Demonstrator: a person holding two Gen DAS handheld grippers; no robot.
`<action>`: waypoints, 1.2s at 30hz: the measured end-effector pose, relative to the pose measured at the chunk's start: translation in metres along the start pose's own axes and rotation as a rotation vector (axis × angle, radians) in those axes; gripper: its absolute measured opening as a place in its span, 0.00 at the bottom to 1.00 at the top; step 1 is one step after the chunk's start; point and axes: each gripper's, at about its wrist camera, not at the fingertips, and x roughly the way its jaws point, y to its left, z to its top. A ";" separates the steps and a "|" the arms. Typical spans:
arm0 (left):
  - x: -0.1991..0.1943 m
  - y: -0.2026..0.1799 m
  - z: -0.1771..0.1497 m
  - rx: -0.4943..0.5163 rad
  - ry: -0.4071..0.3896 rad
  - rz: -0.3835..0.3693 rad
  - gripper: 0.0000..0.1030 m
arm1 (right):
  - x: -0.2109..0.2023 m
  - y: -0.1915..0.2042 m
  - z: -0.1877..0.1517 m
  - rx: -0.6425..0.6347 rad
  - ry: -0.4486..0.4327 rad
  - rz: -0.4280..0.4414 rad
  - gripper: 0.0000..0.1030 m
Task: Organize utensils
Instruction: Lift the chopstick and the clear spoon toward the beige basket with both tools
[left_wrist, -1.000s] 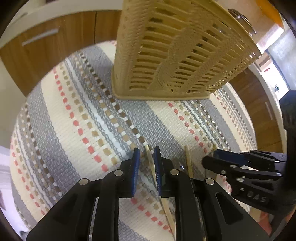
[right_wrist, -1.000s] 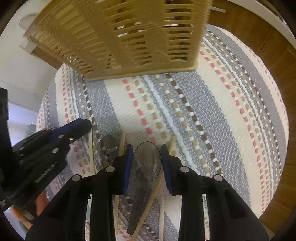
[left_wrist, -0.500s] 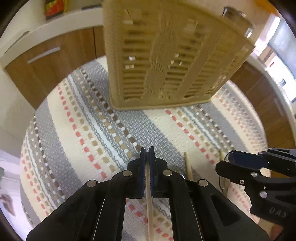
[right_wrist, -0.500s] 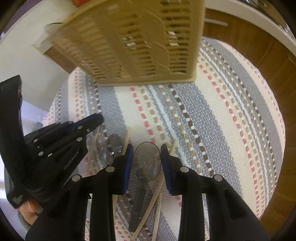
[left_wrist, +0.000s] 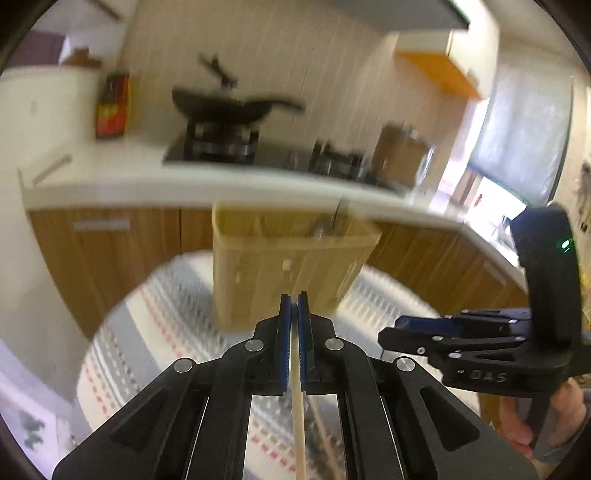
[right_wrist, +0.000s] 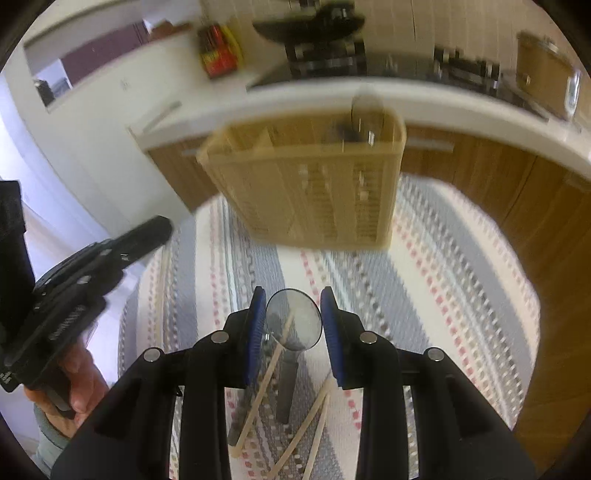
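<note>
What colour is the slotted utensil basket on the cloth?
Pale tan; the utensil basket shows best in the right wrist view.

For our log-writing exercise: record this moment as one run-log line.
left gripper: shut on chopstick | right gripper: shut on spoon | both short of caddy | more chopsticks on mat

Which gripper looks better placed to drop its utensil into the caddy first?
Likely the left gripper: it is shut on a chopstick aimed at the utensil caddy. The right gripper holds a spoon, its bowl between the pads.
</note>
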 end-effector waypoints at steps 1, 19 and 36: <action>-0.005 -0.002 0.006 0.003 -0.031 0.002 0.01 | -0.006 0.003 0.002 -0.010 -0.024 -0.005 0.27; -0.027 -0.005 0.038 0.003 -0.157 0.022 0.02 | -0.003 -0.003 -0.001 -0.045 0.014 0.026 0.25; -0.002 0.008 0.016 0.013 -0.075 0.009 0.02 | 0.140 -0.030 -0.003 0.128 0.372 -0.008 0.26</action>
